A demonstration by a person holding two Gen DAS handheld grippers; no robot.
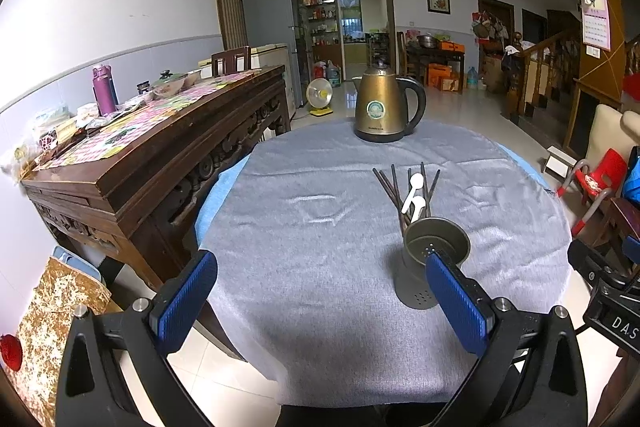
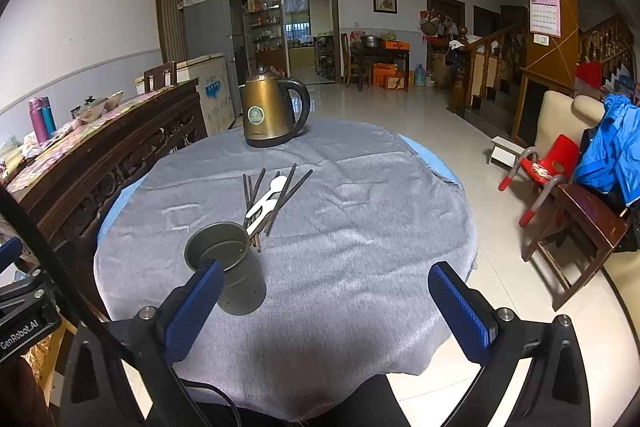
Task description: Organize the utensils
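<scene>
A grey perforated utensil holder (image 1: 434,259) (image 2: 228,267) stands upright and empty on the round table's grey cloth (image 1: 320,227) (image 2: 360,227). Just behind it lie several dark chopsticks (image 1: 390,189) (image 2: 286,191) fanned out, with two white spoons (image 1: 414,197) (image 2: 266,199) among them. My left gripper (image 1: 320,291) is open above the near table edge, its right finger in front of the holder. My right gripper (image 2: 326,301) is also open, its left finger overlapping the holder. Neither holds anything.
A brass-coloured electric kettle (image 1: 386,107) (image 2: 272,111) stands at the table's far side. A dark carved sideboard (image 1: 160,155) with bottles and dishes lies to the left. A red child's chair (image 2: 548,163) and a wooden chair (image 2: 580,227) stand to the right.
</scene>
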